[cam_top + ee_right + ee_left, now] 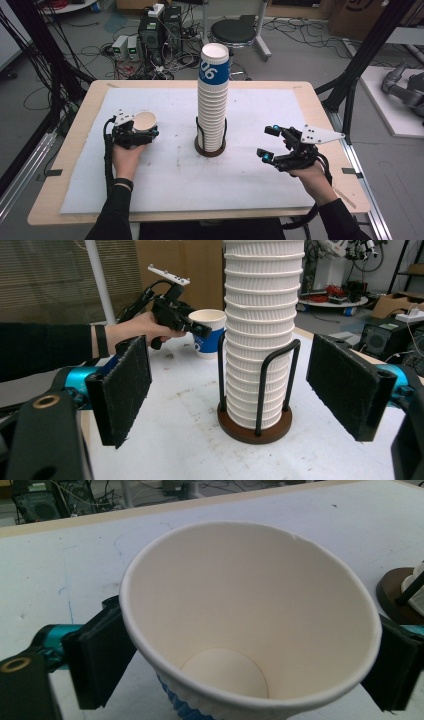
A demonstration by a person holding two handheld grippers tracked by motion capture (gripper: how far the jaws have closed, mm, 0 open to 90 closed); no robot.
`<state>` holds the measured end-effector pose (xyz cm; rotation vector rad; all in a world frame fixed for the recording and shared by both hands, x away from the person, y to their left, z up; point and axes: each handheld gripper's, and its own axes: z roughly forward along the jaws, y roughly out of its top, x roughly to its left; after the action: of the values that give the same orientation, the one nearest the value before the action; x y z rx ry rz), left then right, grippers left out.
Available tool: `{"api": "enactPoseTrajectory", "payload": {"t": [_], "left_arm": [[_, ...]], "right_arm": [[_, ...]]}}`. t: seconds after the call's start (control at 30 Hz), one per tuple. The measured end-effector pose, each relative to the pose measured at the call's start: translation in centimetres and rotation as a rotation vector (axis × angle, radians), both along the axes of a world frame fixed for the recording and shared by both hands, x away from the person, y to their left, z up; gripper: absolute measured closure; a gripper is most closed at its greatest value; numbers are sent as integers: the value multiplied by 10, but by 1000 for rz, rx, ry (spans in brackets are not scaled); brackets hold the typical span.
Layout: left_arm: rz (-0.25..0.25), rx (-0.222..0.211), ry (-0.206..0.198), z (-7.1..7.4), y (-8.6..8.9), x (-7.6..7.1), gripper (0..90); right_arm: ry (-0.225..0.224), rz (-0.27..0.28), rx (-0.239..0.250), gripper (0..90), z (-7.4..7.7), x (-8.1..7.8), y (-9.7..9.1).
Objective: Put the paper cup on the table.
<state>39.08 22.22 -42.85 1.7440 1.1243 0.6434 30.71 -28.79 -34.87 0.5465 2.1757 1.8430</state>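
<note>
- Cup (250,625) stands on bench (165,175) left of stack (213,100); left tool (137,134) around it, jaws spread, likely releasing.
- Right tool (275,144) open, empty, facing stack.
- Next: likely left backs off; right pulls another cup.

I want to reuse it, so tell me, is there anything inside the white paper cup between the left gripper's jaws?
Nothing: the white paper cup shows a bare wall and round bottom. Its near rim hides the nearest inner wall.

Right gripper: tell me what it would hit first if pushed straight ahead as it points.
Most likely the stack of paper cups in its wire holder, centred between the right gripper's open jaws.
</note>
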Motion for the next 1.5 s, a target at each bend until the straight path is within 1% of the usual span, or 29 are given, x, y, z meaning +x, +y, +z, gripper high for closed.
{"api": "enactPoseTrajectory", "payload": {"t": [0.23,0.3,0.47,0.5,0.53,0.6,0.73,0.77,0.83,0.93,1.07,1.13,1.2,1.33,1.43,1.5], "left_arm": [[24,40,17,5,4,-9,72],[22,37,23,6,6,-13,73],[13,28,24,10,10,-22,72],[4,26,22,12,11,-25,73],[4,32,18,13,11,-28,72],[-10,23,13,16,12,-33,73],[-15,23,-13,24,12,-46,73],[-20,30,-21,26,11,-48,72],[-41,30,-45,32,8,-54,72],[-80,26,-77,41,1,-63,73],[-150,-4,-121,50,-12,-73,73],[-187,-13,-144,54,-19,-78,73],[-228,-13,-168,60,-27,-81,73],[-310,-29,-216,70,-43,-88,73],[-358,-40,-239,75,-52,-93,73],[-380,-50,-246,77,-56,-95,73]], "right_arm": [[0,3,2,185,0,0,0],[0,5,1,185,0,0,-1],[0,6,2,185,0,0,0],[-5,4,2,185,0,1,0],[1,5,2,185,0,1,0],[5,4,3,185,0,2,-1],[8,4,2,185,-1,4,-2],[18,5,1,185,-1,4,-3],[12,2,-3,185,-2,5,-4],[16,-5,-13,184,-2,6,-7],[16,-16,-5,185,-1,6,-11],[13,-21,-8,184,0,6,-13],[15,-21,4,184,0,7,-15],[8,-38,13,185,2,9,-19],[-1,-46,18,185,3,9,-22],[-4,-56,21,184,4,9,-23]]}}
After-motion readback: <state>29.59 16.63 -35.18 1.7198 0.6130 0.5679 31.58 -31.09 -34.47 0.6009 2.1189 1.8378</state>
